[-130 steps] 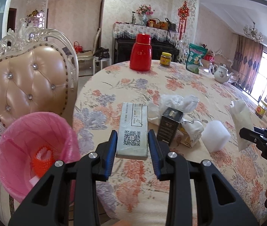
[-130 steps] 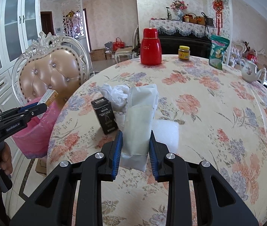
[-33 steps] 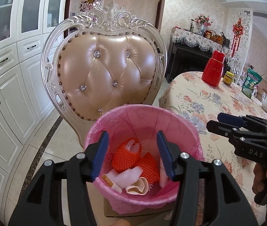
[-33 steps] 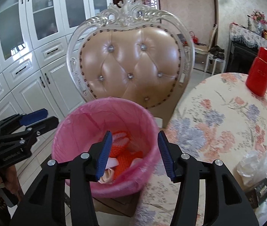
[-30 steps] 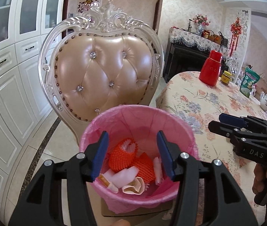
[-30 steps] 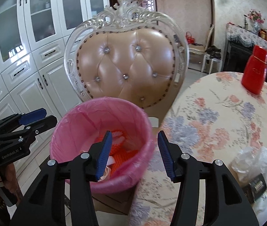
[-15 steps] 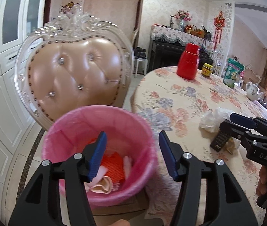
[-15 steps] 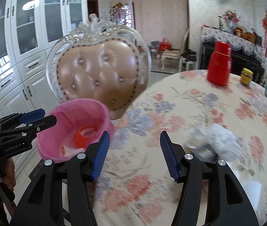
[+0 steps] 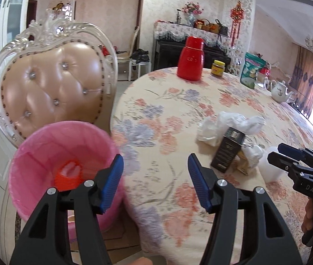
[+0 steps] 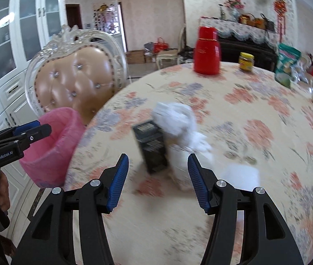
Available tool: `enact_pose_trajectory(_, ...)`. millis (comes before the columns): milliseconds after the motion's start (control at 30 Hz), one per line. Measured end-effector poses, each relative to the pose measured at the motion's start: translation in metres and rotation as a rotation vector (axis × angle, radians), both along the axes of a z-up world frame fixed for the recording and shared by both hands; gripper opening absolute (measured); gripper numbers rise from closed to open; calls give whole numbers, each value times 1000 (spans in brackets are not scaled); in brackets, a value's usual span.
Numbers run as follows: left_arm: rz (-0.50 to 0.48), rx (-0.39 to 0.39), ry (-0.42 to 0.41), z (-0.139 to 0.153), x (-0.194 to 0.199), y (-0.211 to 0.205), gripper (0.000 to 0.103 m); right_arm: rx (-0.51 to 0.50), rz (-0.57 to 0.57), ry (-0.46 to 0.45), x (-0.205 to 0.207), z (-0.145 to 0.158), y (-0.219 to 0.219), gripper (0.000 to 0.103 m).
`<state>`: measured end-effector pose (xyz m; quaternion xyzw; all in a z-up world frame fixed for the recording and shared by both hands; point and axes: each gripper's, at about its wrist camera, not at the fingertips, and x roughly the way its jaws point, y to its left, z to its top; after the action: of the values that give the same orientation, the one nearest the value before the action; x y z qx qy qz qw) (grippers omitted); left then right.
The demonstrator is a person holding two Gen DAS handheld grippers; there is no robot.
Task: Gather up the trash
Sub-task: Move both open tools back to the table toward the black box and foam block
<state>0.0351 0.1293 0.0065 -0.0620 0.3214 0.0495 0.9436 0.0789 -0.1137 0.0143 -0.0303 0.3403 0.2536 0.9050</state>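
Note:
A pink-lined trash bin (image 9: 46,154) stands beside the table, with orange netting (image 9: 69,175) inside; it also shows in the right wrist view (image 10: 52,145). On the floral table lie a black box (image 9: 228,150) (image 10: 152,145), crumpled white plastic (image 9: 233,121) (image 10: 176,119) and a white foam block (image 9: 271,167) (image 10: 240,174). My left gripper (image 9: 155,176) is open and empty over the table edge next to the bin. My right gripper (image 10: 157,176) is open and empty, just in front of the black box.
A tufted chair (image 9: 52,84) stands behind the bin. At the table's far side stand a red thermos (image 9: 190,58), a jar (image 9: 218,68), a green bag (image 9: 250,70) and a teapot (image 9: 279,91). White cabinets (image 10: 12,50) line the left wall.
Both grippers held trash earlier, opened over the bin, and have since swung right from the bin toward the table. The right one now faces the black box.

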Motion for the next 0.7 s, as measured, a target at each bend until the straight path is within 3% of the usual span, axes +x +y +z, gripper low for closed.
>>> enact_pose_trajectory(233, -60, -5, 17, -8, 19, -34, 62, -2, -59, 31, 6, -15, -37, 55)
enact_pose_trajectory(467, -111, 3, 44, -22, 40, -61, 63, 2, -92, 60, 12, -29, -56, 64)
enact_pose_trajectory(567, -132, 4, 50, -28, 49, -71, 71, 3, -102, 72, 16, -34, -60, 67)
enact_pose_trajectory(700, -149, 7, 64, -35, 61, -78, 71, 6, -114, 65, 19, -36, -64, 72)
